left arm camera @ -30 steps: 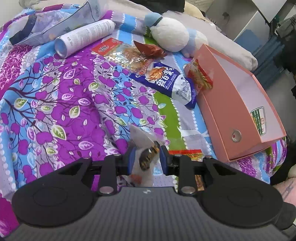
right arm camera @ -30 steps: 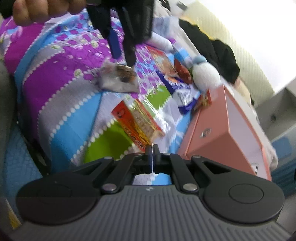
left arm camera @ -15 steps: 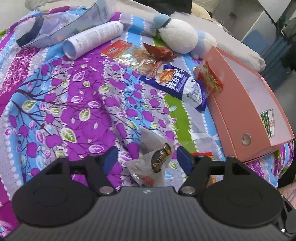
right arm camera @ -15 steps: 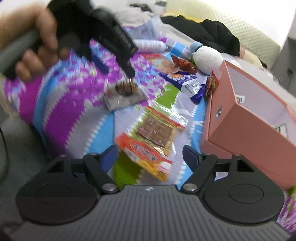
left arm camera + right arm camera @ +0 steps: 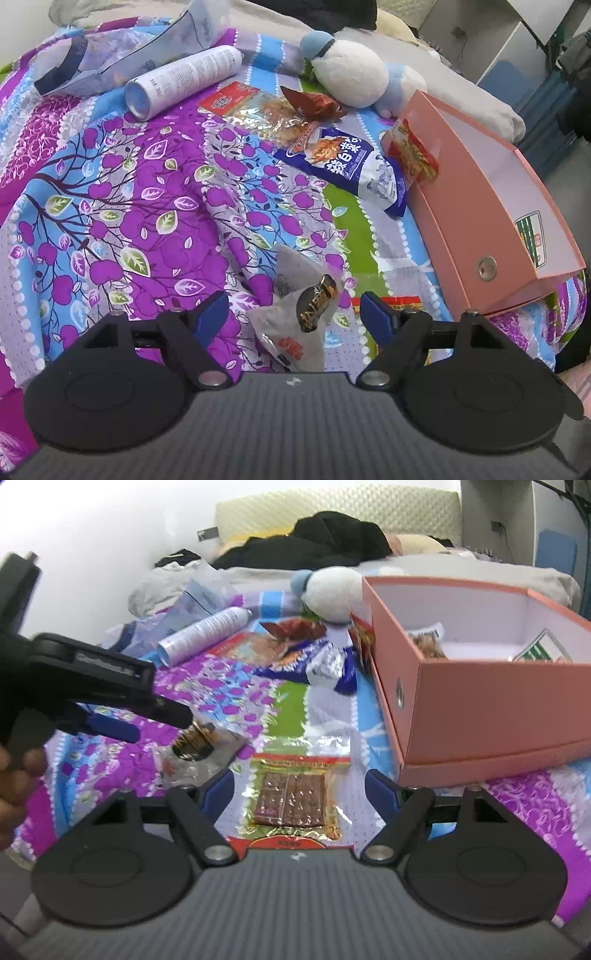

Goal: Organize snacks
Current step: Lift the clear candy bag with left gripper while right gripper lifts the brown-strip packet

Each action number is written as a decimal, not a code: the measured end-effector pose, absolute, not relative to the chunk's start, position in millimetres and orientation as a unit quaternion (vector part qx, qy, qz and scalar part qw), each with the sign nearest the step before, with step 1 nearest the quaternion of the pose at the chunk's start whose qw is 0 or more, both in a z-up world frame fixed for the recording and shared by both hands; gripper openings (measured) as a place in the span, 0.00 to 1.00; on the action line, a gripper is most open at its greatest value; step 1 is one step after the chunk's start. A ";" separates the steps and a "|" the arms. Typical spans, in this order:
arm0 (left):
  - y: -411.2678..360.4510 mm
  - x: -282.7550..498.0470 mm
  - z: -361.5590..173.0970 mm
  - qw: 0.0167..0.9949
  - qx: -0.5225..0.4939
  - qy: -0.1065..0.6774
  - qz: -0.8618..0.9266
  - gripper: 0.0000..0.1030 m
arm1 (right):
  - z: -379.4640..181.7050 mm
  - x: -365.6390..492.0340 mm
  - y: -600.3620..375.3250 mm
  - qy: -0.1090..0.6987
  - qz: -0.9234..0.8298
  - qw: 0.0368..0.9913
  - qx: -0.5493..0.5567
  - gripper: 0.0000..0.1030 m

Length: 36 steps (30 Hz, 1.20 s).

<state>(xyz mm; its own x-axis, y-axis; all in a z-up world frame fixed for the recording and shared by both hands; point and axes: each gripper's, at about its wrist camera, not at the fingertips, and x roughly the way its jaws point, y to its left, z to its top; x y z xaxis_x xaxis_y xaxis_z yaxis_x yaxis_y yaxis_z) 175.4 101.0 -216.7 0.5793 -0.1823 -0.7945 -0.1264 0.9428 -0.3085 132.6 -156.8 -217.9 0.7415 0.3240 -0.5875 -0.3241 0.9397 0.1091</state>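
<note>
My left gripper [image 5: 293, 306] hovers over the patterned bedspread [image 5: 110, 206], its jaws opening. A grey snack packet [image 5: 306, 314] with a dark label lies between them, untouched by the pads. My right gripper [image 5: 299, 779] stands open over a clear biscuit packet [image 5: 295, 801] with a red and yellow border; its pads are apart from it. The right wrist view also shows the left gripper [image 5: 110, 701] at the left, above the grey packet [image 5: 192, 746]. An open pink box [image 5: 480, 709] stands to the right, holding a brown snack packet [image 5: 428, 642] and a green-and-white one [image 5: 543, 650].
A blue snack bag [image 5: 351, 166], a red packet [image 5: 413, 151] leaning on the pink box [image 5: 480, 221], a clear packet with a red end [image 5: 258, 107] and a dark red wrapper [image 5: 310, 105] lie further back. A white spray can [image 5: 184, 81] and a plush toy [image 5: 351, 77] lie beyond.
Both grippers went from shut to open. The left one let go of the grey packet, which now lies on the bedspread. The right one rolled level and now faces the biscuit packet.
</note>
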 end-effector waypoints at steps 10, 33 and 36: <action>99.3 176.8 -222.5 0.878 -0.149 0.455 -0.017 0.79 | -245.8 146.4 -146.4 0.358 0.166 0.919 -0.013 0.86; 56.0 199.4 -235.0 0.882 -0.013 0.468 -0.055 0.41 | -248.1 163.8 -136.3 0.378 0.204 0.901 -0.062 0.59; 51.8 198.2 -235.6 0.883 0.005 0.467 -0.051 0.32 | -244.2 160.4 -141.0 0.372 0.199 0.904 -0.071 0.59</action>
